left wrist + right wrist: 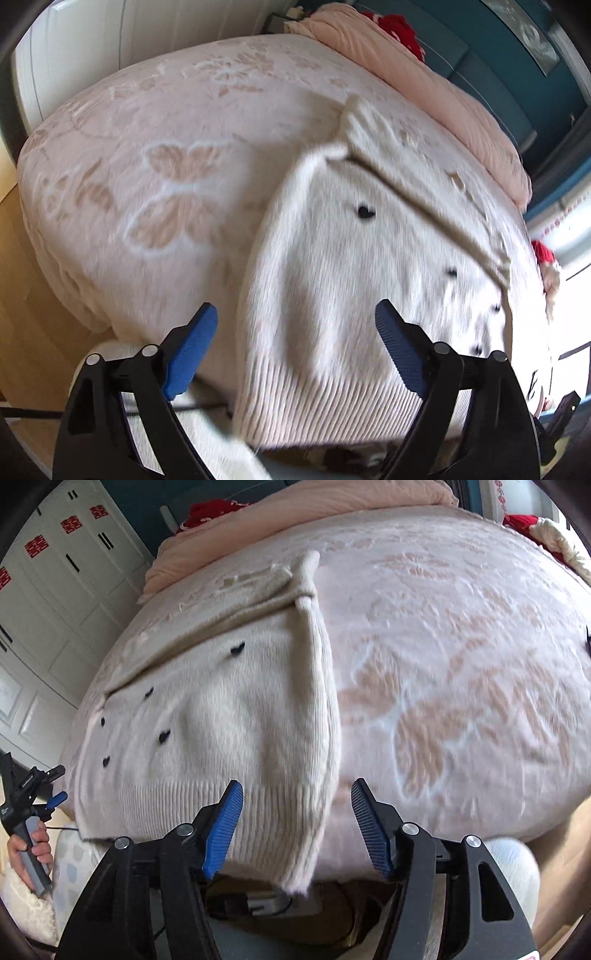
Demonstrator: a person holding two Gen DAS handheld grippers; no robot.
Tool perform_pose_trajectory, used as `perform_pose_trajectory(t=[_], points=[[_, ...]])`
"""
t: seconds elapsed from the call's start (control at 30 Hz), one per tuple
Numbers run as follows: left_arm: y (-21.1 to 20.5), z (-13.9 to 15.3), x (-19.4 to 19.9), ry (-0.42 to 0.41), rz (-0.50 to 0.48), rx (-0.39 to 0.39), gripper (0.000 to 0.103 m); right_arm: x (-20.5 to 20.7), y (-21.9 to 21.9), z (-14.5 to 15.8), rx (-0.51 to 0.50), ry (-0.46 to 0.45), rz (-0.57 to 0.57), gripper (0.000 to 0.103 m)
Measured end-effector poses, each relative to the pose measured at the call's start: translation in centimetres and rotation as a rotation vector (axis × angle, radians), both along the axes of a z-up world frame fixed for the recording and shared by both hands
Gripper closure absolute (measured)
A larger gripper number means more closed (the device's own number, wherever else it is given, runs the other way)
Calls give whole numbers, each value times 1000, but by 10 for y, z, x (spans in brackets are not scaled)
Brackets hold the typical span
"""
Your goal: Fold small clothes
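Note:
A cream knit sweater (354, 266) with small black hearts lies flat on the bed, its ribbed hem toward me at the near edge. It also shows in the right wrist view (221, 716), with a sleeve (317, 709) folded down along its right side and hanging over the bed edge. My left gripper (295, 347) is open and empty above the hem. My right gripper (297, 823) is open and empty just above the lower end of the sleeve. The left gripper (50, 786) appears in the right wrist view at the far left, held in a hand.
The bed has a pink butterfly-patterned blanket (166, 177). A peach duvet (424, 81) and red cloth (399, 26) lie at the headboard. White wardrobe doors (55, 590) stand to the left. Wooden floor (29, 295) lies beside the bed.

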State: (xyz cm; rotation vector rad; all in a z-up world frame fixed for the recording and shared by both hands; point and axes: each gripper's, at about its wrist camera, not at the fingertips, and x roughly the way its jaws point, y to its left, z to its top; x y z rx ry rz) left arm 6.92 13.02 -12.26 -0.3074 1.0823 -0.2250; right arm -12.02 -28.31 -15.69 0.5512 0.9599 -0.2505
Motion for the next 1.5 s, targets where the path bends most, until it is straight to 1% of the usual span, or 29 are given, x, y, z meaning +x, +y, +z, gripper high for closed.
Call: perform_pose_trajectory(t=[0.07,0.17,0.23,0.33,0.43,0.47,0.5,0.53,0.57,0.6,0.63,0.67,0.7,0.73,0.8,0.9,0.97,1.07,1.13,1.23,1.43,1.5], points=[[-5,-7,-10,9,-12,25,17,-8,6,-14,51,25,-14,43],[-15,-22,-15,44,-32,19,17,-7,9,-23,90,35,-11,43],[-28,-30,-16,51,-56,69,16,-1,7,-31,119,60,-7,42],[-42,-35,-15,58,-72,104,8,6,10,-36,135,69,-5,38],[-50,-39,-14,63,-65,142,7,10,11,-38,138,65,-7,35],[-52,-39,-14,61,-65,155,7,10,12,-37,131,65,-8,37],[-54,-39,-14,60,-64,165,12,10,13,-37,125,67,-5,40],[-55,-38,-15,60,-65,172,19,11,15,-36,123,65,1,57],[-55,-36,-16,58,-69,170,25,11,14,-37,130,66,2,77],[-54,-35,-17,61,-73,162,35,13,15,-37,151,63,2,85],[-53,-33,-18,63,-79,142,44,12,14,-39,185,52,0,89],[-50,-32,-18,64,-85,124,48,14,16,-37,205,42,-12,90],[-49,-31,-18,65,-89,110,58,15,17,-37,211,38,-17,90],[-47,-30,-18,68,-95,92,73,15,19,-35,212,26,-16,91],[-42,-25,-20,72,-104,27,84,13,20,-27,226,-14,-20,92],[-35,-6,-28,42,-97,-45,87,4,17,-7,254,-103,-40,94],[-28,11,-34,22,-98,-97,88,-7,14,11,249,-154,-55,94],[-17,30,-42,21,-108,-175,88,-23,12,34,223,-200,-52,95],[-14,39,-49,33,-122,-209,89,-35,12,44,213,-210,-46,95],[-12,49,-68,50,-170,-205,89,-58,16,54,200,-194,-17,96],[5,71,-129,130,-265,-180,89,-118,56,70,211,-85,108,96],[10,86,-137,127,-271,-175,89,-130,61,86,231,-100,125,96]])
